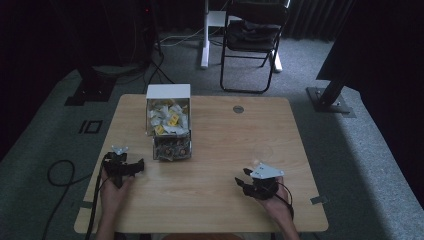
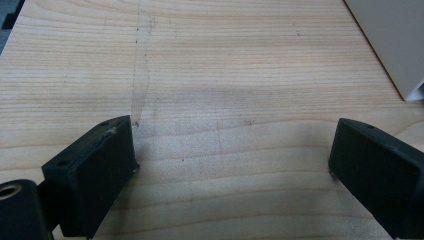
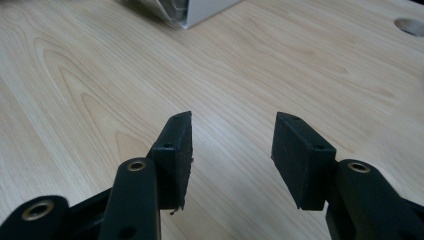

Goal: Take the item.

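Note:
An open white box [image 1: 168,92] stands at the back left of the wooden table [image 1: 220,145], with pale and yellow sachets [image 1: 167,120] in its upper part and darker packets [image 1: 172,148] in its front part. My left gripper [image 1: 127,162] rests on the table left of the box, held in a hand. In the left gripper view its jaws stand wide apart over bare wood, so the left gripper [image 2: 235,135] is open. My right gripper [image 1: 241,177] is near the front right, apart from the box. It is open too [image 3: 233,122], with nothing between its pads.
A round cable hole [image 1: 238,109] sits in the tabletop at the back; it also shows as a hole [image 3: 410,25] in the right gripper view. Something faint and clear [image 1: 262,152] stands just beyond the right gripper. A folding chair [image 1: 252,35] is behind the table.

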The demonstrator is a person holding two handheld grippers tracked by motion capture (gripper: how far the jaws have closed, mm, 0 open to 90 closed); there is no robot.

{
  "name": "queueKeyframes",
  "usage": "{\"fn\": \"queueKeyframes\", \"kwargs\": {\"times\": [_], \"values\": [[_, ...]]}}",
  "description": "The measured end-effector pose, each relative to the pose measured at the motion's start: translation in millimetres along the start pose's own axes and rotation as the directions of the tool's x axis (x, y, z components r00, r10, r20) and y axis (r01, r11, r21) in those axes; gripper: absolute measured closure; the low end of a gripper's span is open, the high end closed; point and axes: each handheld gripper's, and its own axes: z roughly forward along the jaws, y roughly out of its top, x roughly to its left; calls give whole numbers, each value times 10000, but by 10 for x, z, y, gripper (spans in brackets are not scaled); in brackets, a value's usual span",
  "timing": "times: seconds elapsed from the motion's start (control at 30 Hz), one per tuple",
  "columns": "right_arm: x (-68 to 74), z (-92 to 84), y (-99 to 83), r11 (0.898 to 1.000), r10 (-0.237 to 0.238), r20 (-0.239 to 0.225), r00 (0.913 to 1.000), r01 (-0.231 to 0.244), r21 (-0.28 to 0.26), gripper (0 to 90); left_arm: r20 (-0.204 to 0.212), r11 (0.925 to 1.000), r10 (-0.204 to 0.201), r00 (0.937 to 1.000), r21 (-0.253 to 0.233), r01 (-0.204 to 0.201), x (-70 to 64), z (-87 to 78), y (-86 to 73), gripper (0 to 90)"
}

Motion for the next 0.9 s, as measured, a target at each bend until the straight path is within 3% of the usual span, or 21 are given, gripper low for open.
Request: {"fn": "queueKeyframes", "kwargs": {"times": [0.9], "values": [[306, 341, 427, 9972, -662, -809, 9945, 630, -408, 534, 0, 10000, -25, 10000, -22, 25, -2, 1, 0, 56]]}}
